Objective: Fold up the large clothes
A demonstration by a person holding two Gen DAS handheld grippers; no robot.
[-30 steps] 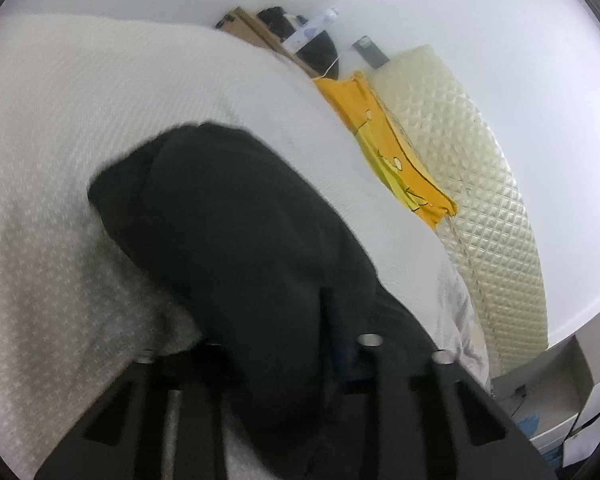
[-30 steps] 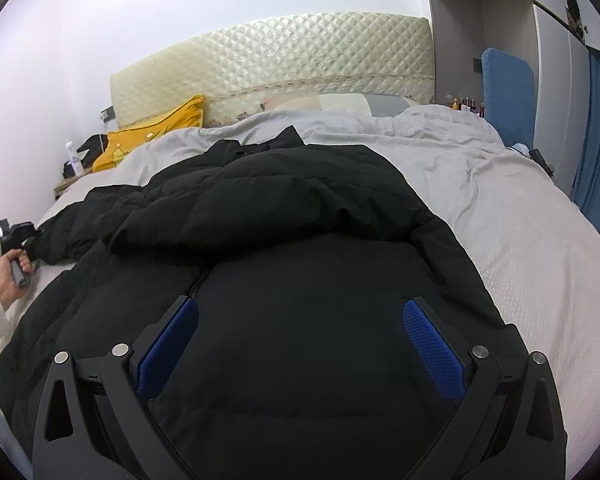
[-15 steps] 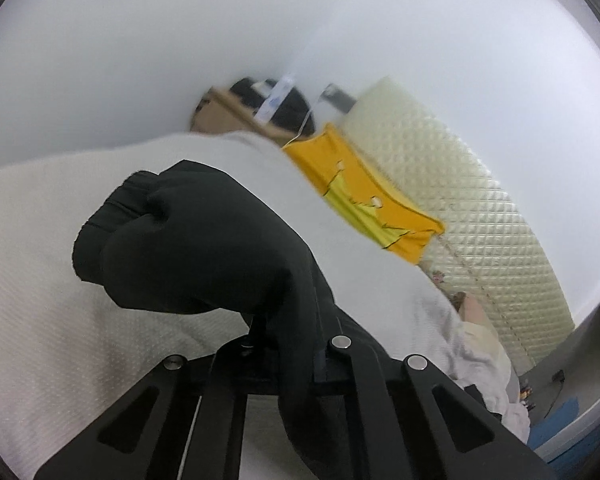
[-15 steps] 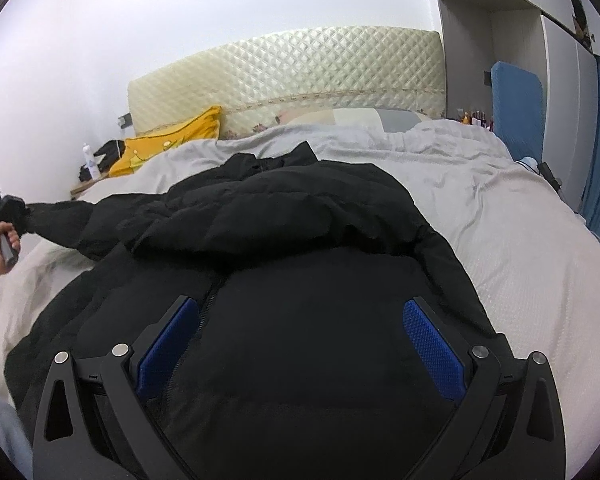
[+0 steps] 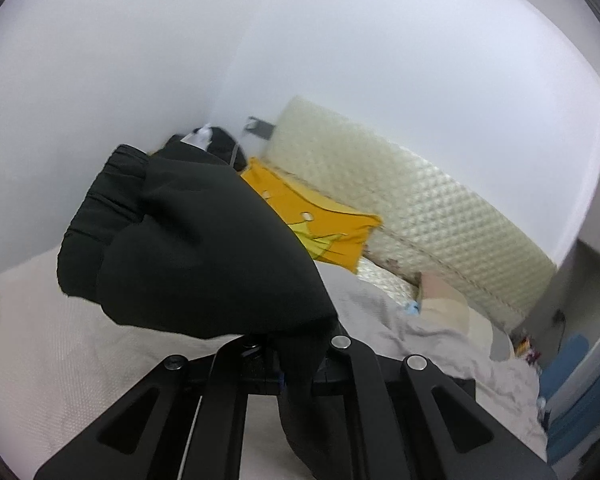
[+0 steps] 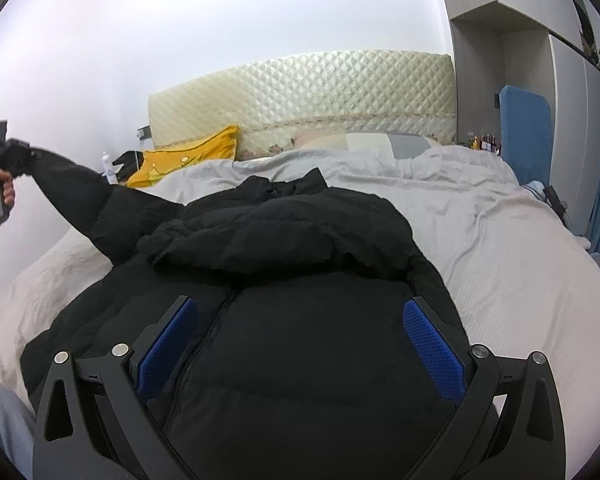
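A large black puffer jacket (image 6: 300, 280) lies front up on the bed (image 6: 520, 280). My left gripper (image 5: 288, 360) is shut on the jacket's sleeve (image 5: 204, 248) near the elastic cuff and holds it raised above the bed. In the right wrist view the left gripper (image 6: 0, 160) is high at the far left, with the sleeve (image 6: 80, 196) stretched up from the jacket to it. My right gripper (image 6: 300, 340) is open and empty, its blue pads (image 6: 432, 344) spread over the jacket's lower front.
A yellow pillow (image 6: 188, 160) and a quilted cream headboard (image 6: 320, 100) are at the bed's head. A nightstand with a bottle (image 6: 108, 168) stands left. A blue chair (image 6: 524, 132) and wardrobe (image 6: 540, 60) are right. My trouser leg (image 6: 0, 412) is at bottom left.
My left gripper has lifted the sleeve from the bed up into the air and out to the left. The right gripper has stayed open over the jacket.
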